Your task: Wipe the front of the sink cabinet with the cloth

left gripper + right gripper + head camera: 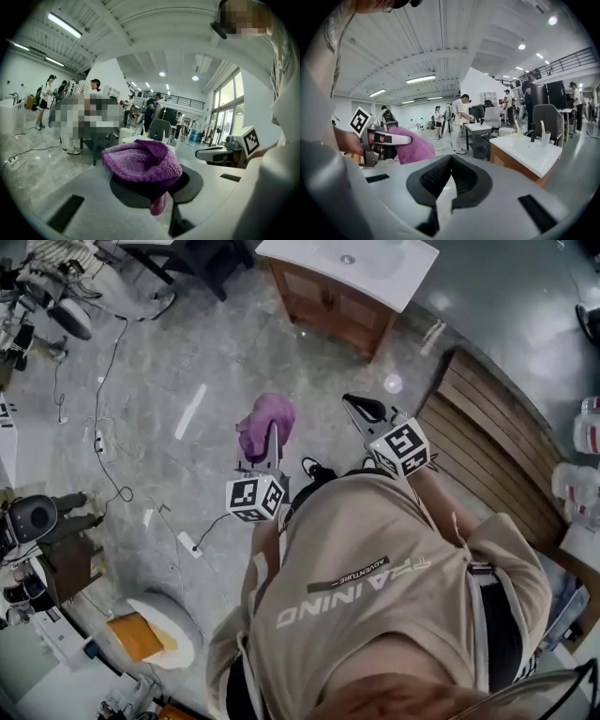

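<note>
Sink cabinet (330, 304) partly past top edge

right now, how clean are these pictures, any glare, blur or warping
Head view: strong fisheye bend, bright glare spots on the glossy floor. Left gripper view: cloth sharp, corners black. Right gripper view: sink cabinet clear, ceiling lamps blown out.

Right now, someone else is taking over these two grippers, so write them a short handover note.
Left gripper: shut on the purple cloth, which is bunched over its jaws.
Right gripper: shut, holding nothing, held beside the left one.
Sink cabinet: ahead of the person, apart from both grippers.
Done: the cloth is in hand.
Left to do: step up to the cabinet and wipe its wooden front.
</note>
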`<state>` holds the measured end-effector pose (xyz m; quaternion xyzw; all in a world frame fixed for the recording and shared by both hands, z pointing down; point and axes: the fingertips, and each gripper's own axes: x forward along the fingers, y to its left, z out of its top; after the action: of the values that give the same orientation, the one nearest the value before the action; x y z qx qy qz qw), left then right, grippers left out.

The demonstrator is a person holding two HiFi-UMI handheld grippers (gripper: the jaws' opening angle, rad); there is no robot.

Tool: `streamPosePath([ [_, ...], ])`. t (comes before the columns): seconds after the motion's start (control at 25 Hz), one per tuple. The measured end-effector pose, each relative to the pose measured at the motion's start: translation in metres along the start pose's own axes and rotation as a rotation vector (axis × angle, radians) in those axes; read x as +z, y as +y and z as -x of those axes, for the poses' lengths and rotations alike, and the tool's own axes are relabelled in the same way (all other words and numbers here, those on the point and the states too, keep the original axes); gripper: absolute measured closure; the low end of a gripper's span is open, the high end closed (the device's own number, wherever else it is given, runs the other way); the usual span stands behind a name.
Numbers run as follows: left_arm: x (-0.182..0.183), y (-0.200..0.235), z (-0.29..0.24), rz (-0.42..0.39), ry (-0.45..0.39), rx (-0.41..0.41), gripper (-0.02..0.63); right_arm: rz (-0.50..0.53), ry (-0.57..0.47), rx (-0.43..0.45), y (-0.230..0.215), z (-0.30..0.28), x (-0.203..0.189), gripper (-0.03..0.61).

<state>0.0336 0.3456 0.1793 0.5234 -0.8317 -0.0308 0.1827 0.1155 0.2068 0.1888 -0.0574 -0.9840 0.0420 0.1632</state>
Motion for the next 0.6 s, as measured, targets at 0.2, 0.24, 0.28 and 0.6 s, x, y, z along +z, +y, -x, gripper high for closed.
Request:
streamPosePath([
  [0.2,-0.005,0.046,0.006,0.003,0.028,-0.035,0.565,-0.006,0.029,-0.049,0.021,-0.034,0.002,0.566],
  [0.24,-0.005,0.055,0.006,0.006,0.029,-0.04,0.565,-0.004,0.035,-0.058,0.024,-0.039,0.002,0.567],
  [0.28,-0.005,0.062,0.006,0.008,0.027,-0.046,0.565,0.0,0.041,-0.068,0.027,-0.042,0.002,0.566],
  [0.6,-0.015,0.097,0.0,0.073,0.026,-0.056,0.565,0.006,0.116,-0.097,0.038,-0.058,-0.006,0.566],
])
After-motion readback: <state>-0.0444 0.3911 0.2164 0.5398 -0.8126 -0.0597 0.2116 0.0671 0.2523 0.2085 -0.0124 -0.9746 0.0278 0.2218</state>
